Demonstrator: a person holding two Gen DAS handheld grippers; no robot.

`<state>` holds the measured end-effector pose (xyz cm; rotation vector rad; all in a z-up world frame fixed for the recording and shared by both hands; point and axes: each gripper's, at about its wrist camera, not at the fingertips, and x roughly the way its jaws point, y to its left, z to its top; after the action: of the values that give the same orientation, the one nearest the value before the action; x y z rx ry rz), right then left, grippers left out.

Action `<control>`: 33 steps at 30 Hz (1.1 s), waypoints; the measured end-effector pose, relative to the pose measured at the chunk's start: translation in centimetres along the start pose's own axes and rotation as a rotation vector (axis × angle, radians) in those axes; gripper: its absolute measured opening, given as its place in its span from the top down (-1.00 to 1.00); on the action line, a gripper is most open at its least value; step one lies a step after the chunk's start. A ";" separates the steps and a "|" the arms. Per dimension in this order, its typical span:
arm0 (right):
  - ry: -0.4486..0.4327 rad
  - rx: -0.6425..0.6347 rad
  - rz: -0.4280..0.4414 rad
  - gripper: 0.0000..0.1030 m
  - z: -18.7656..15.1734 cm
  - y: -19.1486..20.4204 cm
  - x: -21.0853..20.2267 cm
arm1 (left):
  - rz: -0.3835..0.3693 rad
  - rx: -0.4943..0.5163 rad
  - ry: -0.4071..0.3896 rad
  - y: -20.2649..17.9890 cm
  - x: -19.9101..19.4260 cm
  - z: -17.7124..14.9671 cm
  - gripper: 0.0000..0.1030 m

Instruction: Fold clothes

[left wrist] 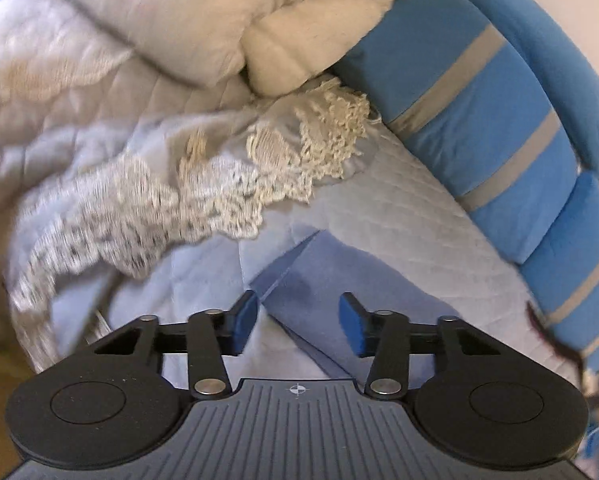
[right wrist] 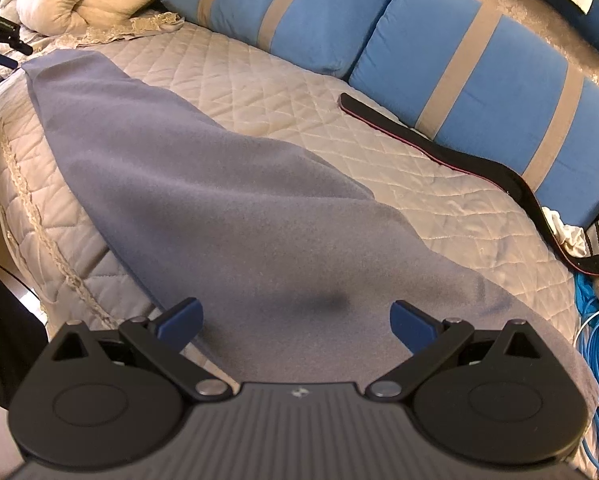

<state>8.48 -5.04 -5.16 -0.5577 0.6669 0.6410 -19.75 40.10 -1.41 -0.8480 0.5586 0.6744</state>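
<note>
You've got a quilted bed (right wrist: 283, 92) filling most of the view, with blue striped cushions (right wrist: 479, 80) lined up along its far side. The grey-blue cloth (right wrist: 203, 200) lies spread flat across the bed, running from its far left corner down to you. A black strap (right wrist: 439, 148) sits on the bed just beside the cushions. Your right tool (right wrist: 295, 322) hangs released over the cloth's near end, gripping nothing. Your left tool (left wrist: 298, 324) is also released, over the cloth's corner.
</note>
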 end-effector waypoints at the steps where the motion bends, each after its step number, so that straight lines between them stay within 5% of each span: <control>1: 0.000 -0.001 0.000 -1.00 0.0 0.0 0.0 | 0.002 -0.014 0.004 0.1 0.1 -0.1 0.57; 4: -0.002 -0.005 0.005 -1.00 0.0 0.1 -0.1 | 0.041 0.002 -0.017 0.0 0.3 0.0 0.95; 12: -0.001 -0.008 0.006 -1.00 -0.1 0.1 0.0 | 0.177 0.190 -0.130 -2.1 -0.5 0.4 0.96; 21: -0.008 -0.001 0.008 -1.00 -0.1 -0.1 -0.4 | 0.292 0.276 -0.010 -2.1 1.7 -0.3 0.89; 24: -0.009 -0.002 0.012 -1.00 -0.1 -0.1 -0.5 | 0.279 0.263 -0.038 -2.1 1.2 -0.3 0.51; 26: -0.011 -0.002 0.017 -1.00 -0.1 -0.2 -0.5 | 0.261 0.244 -0.046 -2.2 1.7 0.3 0.08; 33: -0.002 -0.013 0.016 -1.00 -0.1 0.1 -0.2 | 0.198 0.178 -0.075 -2.6 3.4 2.2 -0.07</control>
<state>8.25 -5.09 -5.15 -0.5645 0.6666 0.6613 -15.23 41.71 -1.22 -0.6035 0.6296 0.8209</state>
